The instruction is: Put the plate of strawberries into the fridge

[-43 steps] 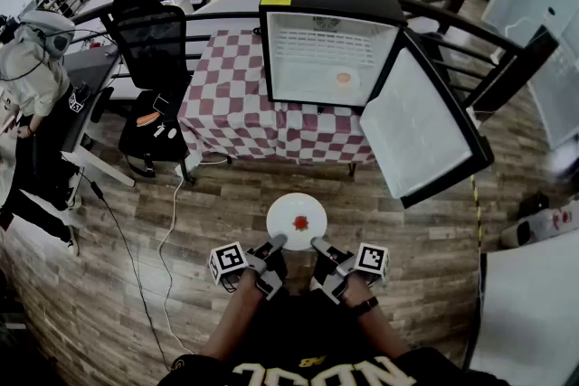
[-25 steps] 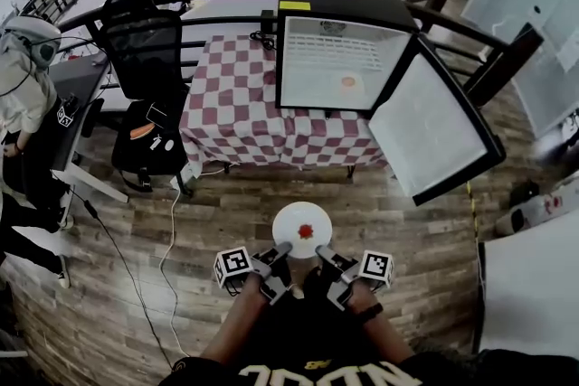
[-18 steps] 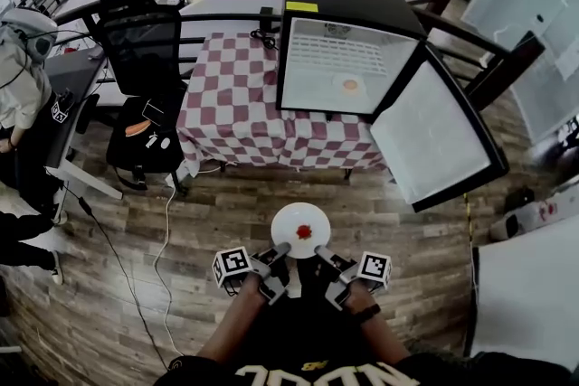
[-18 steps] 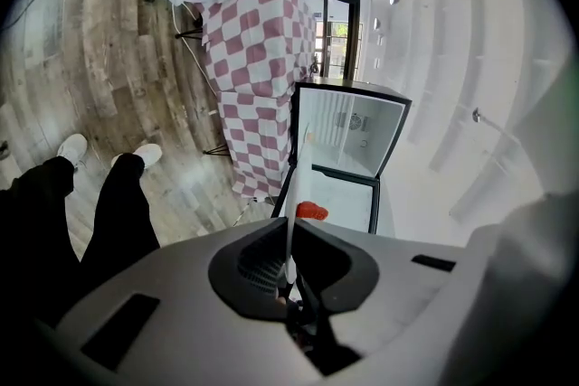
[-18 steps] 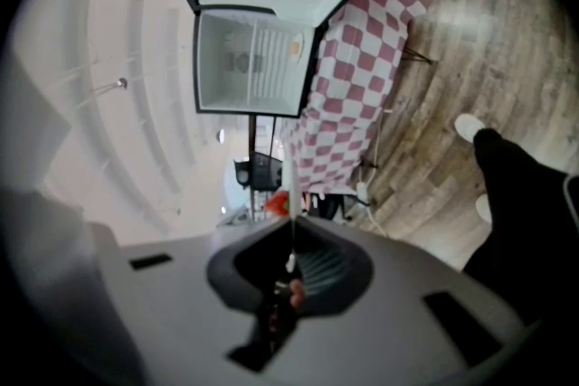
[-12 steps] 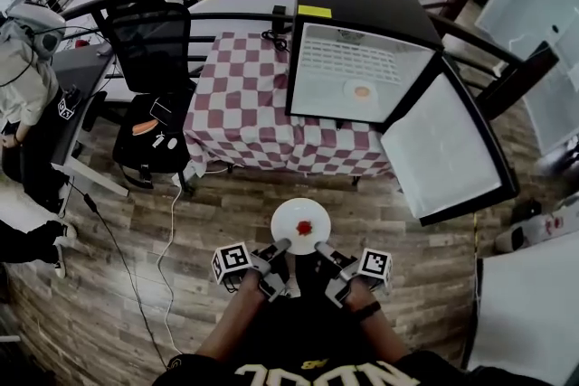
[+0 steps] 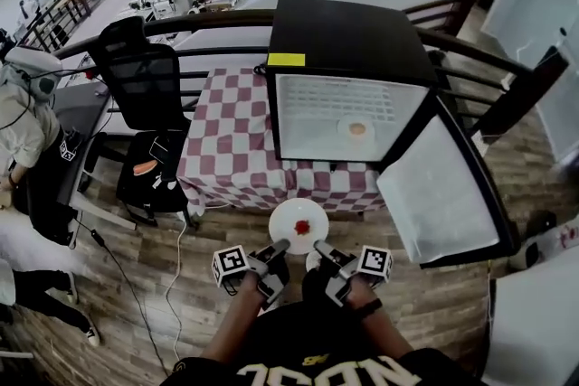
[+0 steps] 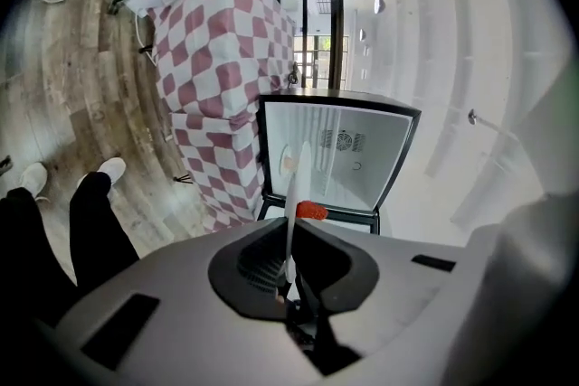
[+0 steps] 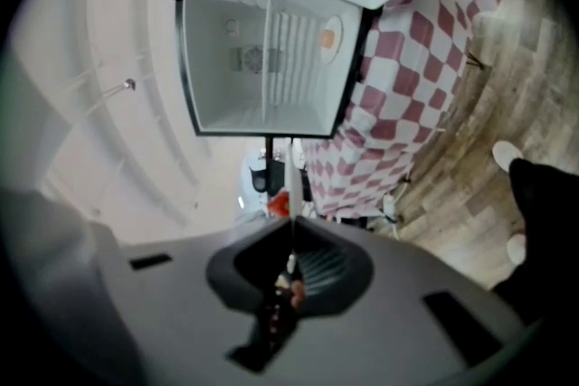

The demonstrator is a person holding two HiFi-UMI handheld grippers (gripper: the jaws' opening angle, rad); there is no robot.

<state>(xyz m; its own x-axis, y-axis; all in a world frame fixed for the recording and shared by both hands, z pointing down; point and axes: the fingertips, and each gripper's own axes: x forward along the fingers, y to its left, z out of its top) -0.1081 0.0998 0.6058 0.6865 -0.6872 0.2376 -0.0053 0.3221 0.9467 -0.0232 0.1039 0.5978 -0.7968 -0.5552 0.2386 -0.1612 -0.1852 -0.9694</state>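
Note:
A white plate [image 7: 298, 214] carrying one red strawberry [image 7: 300, 227] is held level in front of me, above the wooden floor. My left gripper [image 7: 281, 244] is shut on its near left rim and my right gripper [image 7: 317, 245] on its near right rim. The left gripper view shows the plate [image 8: 297, 185] edge-on between that gripper's [image 8: 289, 274] jaws, with the strawberry [image 8: 311, 211] beside it. The right gripper view shows the plate [image 9: 294, 181] edge-on in that gripper [image 9: 290, 267]. The black fridge [image 7: 348, 41] stands open straight ahead, with a small dish [image 7: 358, 128] on its shelf.
The fridge door [image 7: 443, 190] swings out to the right, close to my right side. A table with a red-and-white checked cloth [image 7: 231, 136] stands under the fridge. A black office chair [image 7: 145, 72] and a person [image 7: 23, 127] are at the left.
The fridge and the table have come closer and lower in the head view. The plate stays in both grippers, now just short of the table's cloth edge.

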